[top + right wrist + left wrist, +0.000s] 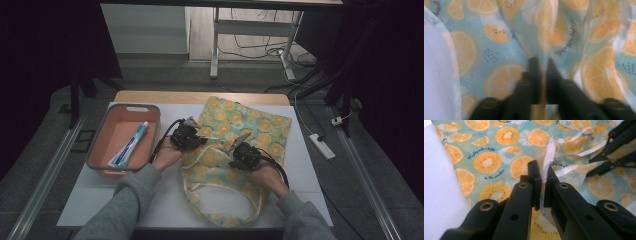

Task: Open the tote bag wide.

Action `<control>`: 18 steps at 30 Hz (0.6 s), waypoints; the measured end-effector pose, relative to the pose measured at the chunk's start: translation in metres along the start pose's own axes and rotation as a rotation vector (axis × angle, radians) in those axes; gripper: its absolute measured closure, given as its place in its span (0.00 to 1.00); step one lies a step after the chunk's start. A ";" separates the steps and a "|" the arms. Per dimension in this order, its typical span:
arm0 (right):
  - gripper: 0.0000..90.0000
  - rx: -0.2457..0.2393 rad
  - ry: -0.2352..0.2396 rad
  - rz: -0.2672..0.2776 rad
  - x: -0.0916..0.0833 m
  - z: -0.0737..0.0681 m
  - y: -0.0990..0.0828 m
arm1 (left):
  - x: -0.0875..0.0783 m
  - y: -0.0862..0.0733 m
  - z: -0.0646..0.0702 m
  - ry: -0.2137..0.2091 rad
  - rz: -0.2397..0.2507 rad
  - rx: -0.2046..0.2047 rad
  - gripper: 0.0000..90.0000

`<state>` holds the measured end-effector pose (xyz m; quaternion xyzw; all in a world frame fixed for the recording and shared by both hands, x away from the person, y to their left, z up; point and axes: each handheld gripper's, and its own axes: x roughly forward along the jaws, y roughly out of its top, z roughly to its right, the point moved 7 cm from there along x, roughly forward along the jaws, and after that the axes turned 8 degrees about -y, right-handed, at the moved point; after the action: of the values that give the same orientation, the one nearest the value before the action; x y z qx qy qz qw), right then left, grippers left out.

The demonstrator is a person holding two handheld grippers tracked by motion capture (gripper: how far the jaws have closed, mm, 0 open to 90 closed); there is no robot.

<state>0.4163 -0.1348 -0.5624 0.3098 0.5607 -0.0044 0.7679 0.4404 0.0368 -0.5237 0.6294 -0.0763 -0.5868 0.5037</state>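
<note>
- Left gripper (543, 188) is clamped on a fold of the thin teal fabric bag printed with orange slices (240, 131), pinching it by the white ribbon trim.
- Right gripper (541, 72) is clamped on another fold of the same cloth, a bit blurry.
- Bag lies rumpled mid-table, running from the far edge to the near edge.
- Probably best to lift both pinches evenly; the cloth looks slippery.
- Orange plastic basket (150, 131) by the table's left edge holds a blue-white toothpaste tube (131, 145).
</note>
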 end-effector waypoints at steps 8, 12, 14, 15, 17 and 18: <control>0.99 0.022 0.016 0.135 -0.028 -0.009 0.029 | -0.020 0.009 0.005 0.015 0.077 0.011 0.83; 0.99 0.079 0.003 0.194 -0.036 0.001 0.041 | -0.034 0.012 0.007 0.016 0.111 0.008 0.61; 0.99 0.105 -0.006 0.231 -0.040 0.008 0.045 | -0.043 0.011 0.009 0.028 0.117 0.014 0.52; 0.99 0.105 -0.006 0.231 -0.040 0.008 0.045 | -0.048 0.010 0.009 0.030 0.113 0.015 0.52; 0.99 0.140 -0.024 0.266 -0.048 0.018 0.048 | -0.057 0.007 0.011 0.031 0.105 0.018 0.43; 0.99 0.140 -0.024 0.266 -0.048 0.018 0.048 | -0.061 0.005 0.012 0.030 0.099 0.020 0.43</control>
<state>0.4313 -0.1207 -0.4949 0.4339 0.5039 0.0548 0.7449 0.4147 0.0698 -0.4767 0.6386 -0.1056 -0.5509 0.5269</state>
